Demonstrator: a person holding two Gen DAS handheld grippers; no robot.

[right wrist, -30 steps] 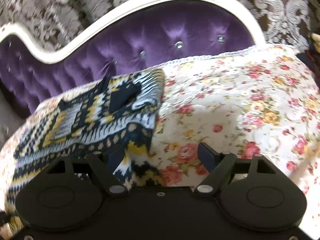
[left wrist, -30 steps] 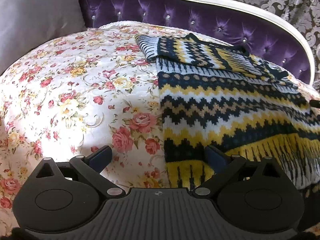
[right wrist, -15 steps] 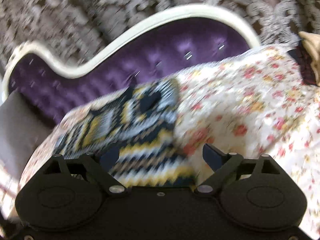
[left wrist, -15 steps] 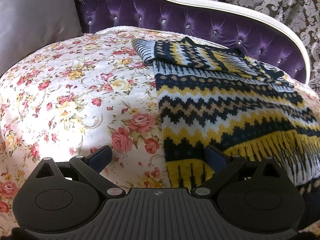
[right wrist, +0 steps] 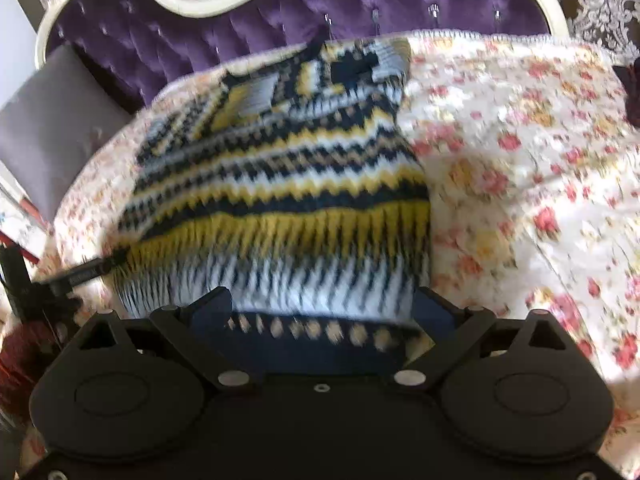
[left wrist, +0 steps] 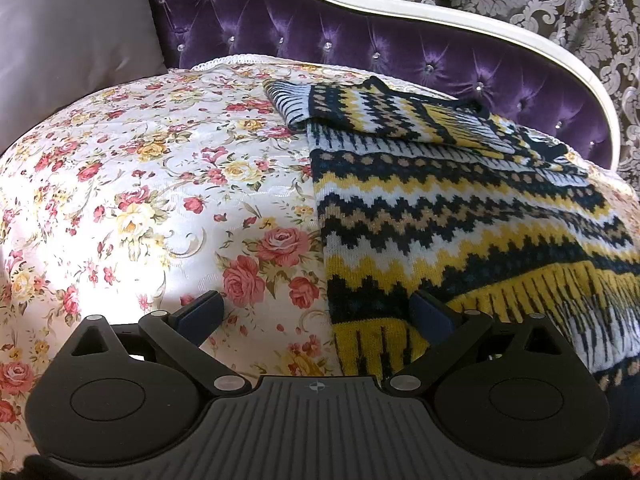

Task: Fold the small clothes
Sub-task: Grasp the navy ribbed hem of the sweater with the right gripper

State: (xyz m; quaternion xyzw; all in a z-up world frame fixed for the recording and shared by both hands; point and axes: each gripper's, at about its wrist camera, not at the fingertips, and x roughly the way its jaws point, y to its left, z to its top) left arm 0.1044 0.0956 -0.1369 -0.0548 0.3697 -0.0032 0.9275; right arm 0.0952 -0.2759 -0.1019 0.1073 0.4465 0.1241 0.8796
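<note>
- Knitted sweater [left wrist: 460,216], navy, yellow and white zigzag, lying flat on floral cover [left wrist: 160,184], sleeve folded across its top near purple backrest [left wrist: 360,44]. Left gripper [left wrist: 316,312] spread wide, pinching nothing, straddling the sweater's left hem corner; probably lined up to grab that corner for the next fold.
- Blurred right view: right gripper [right wrist: 324,312] also spread, holding nothing, low over the sweater's [right wrist: 280,184] hem; likely placed for a matching two-corner lift toward the backrest [right wrist: 240,28].

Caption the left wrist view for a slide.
Open left gripper at the hem corner of a part-folded sweater on a floral cover.
</note>
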